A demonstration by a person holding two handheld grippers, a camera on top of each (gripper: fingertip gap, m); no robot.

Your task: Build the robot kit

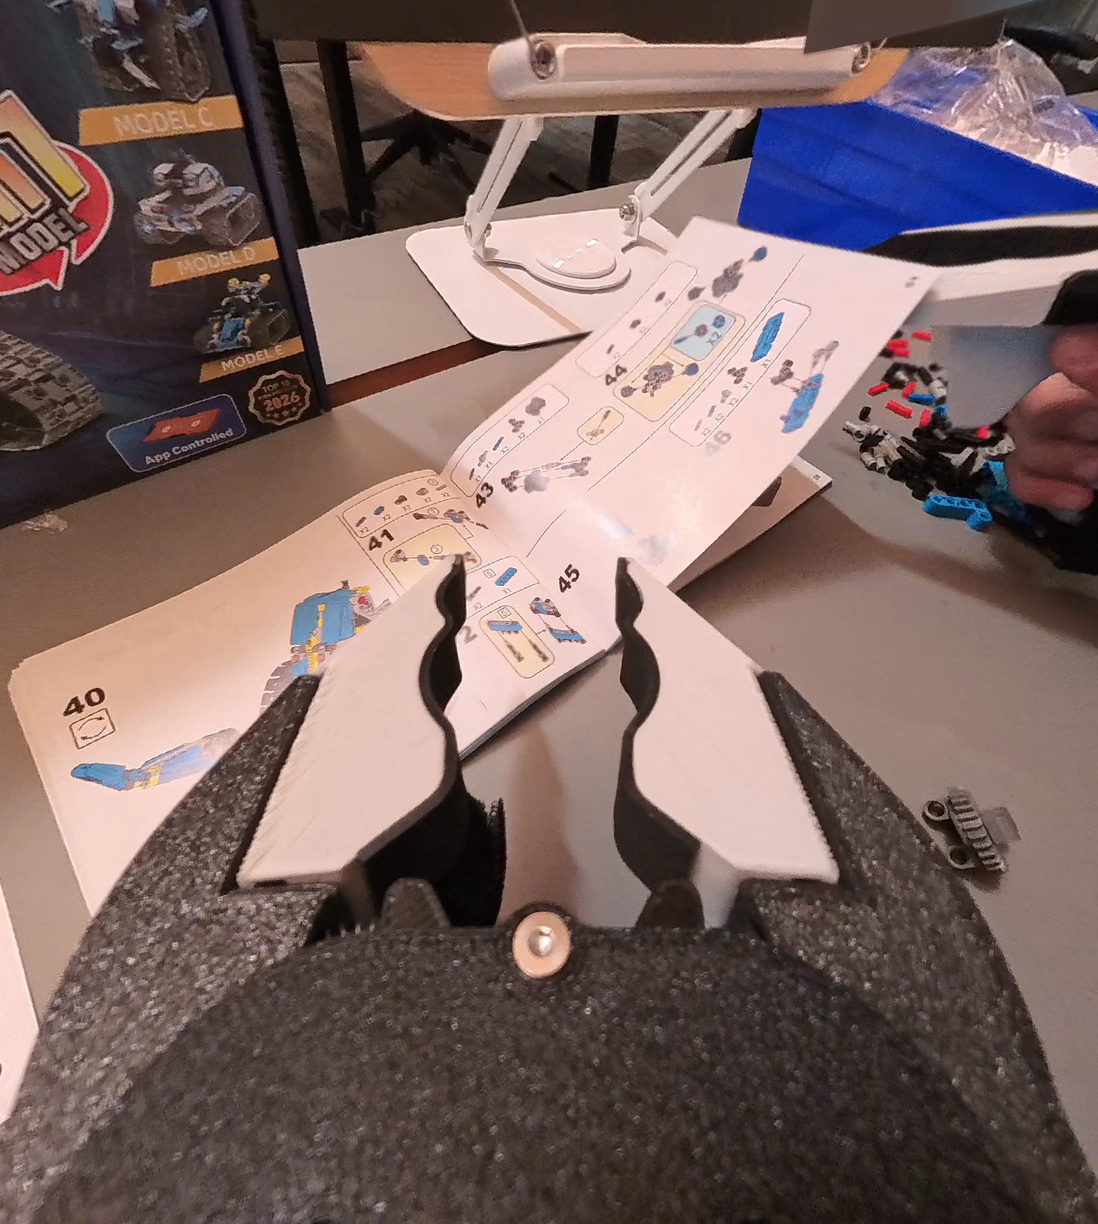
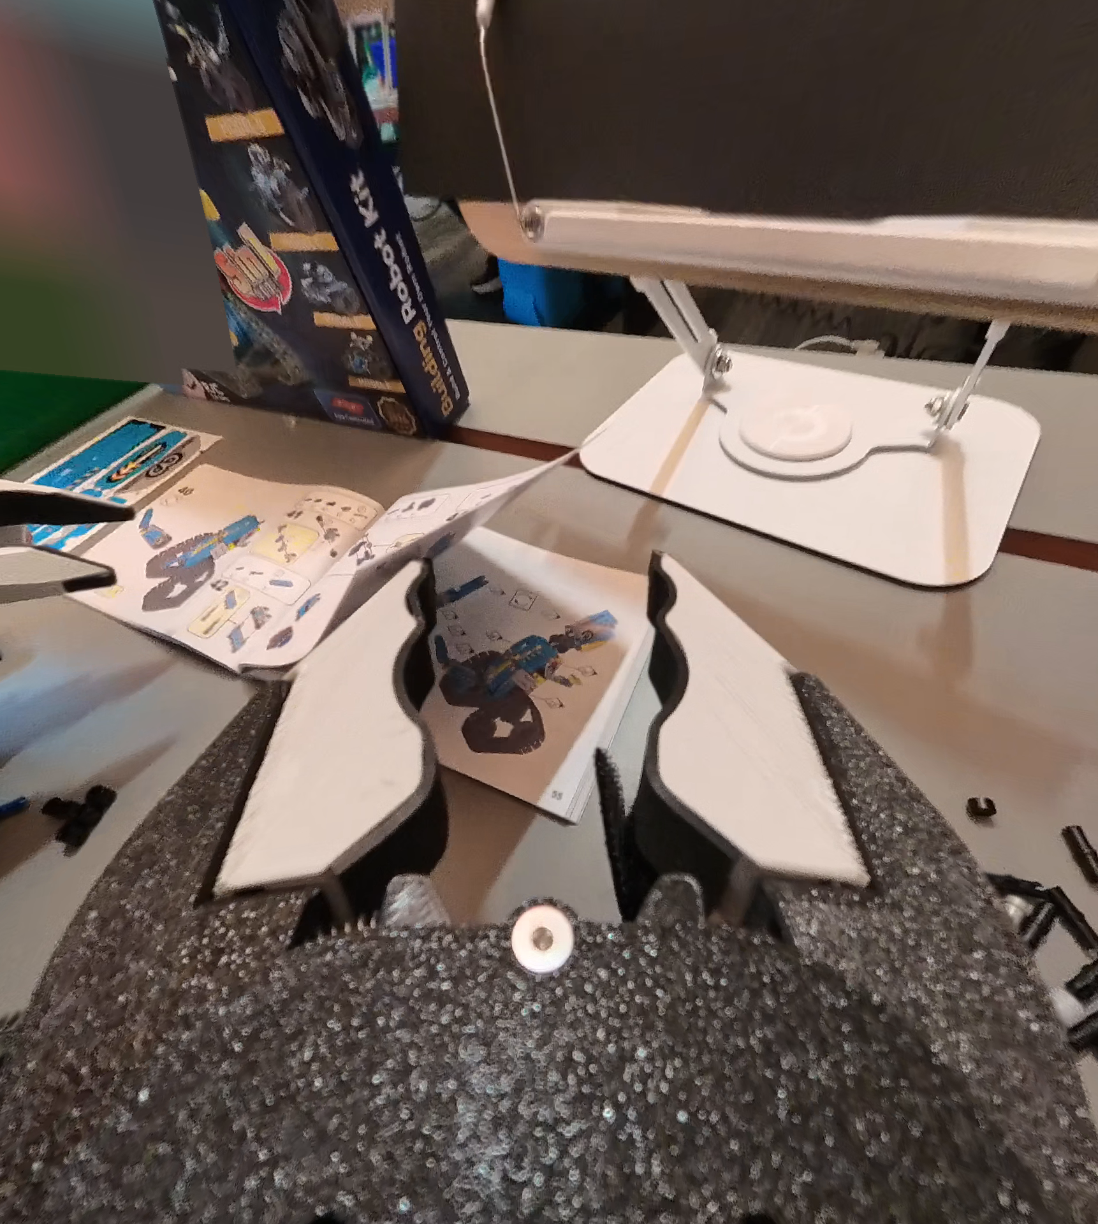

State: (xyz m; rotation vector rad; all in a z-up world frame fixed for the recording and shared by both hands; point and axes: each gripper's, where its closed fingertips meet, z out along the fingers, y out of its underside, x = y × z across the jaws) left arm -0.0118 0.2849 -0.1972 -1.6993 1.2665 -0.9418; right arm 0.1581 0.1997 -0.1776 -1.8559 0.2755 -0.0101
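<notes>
— Where does the left wrist view sit?

— Low over the grey table [image 1: 864, 662], close behind the left gripper [image 1: 540, 569], looking forward and down along its fingers. The open instruction booklet [image 1: 400, 596] lies just beyond the tips at 12 o'clock, the kit box [image 1: 135, 265] at 10 o'clock, the right gripper [image 1: 930, 265] at 2 o'clock.

— And the right wrist view?

— Equally low and near, behind the right gripper [image 2: 540, 569], facing across the same table [image 2: 930, 662]. The booklet [image 2: 520, 662] is at 12 o'clock, the left gripper [image 2: 109, 543] at 9 o'clock.

— What do they share?

— The booklet, the box [image 2: 334, 265] and the white folding stand [image 1: 533, 265] [image 2: 798, 477] — each view also catches the other gripper.
</notes>
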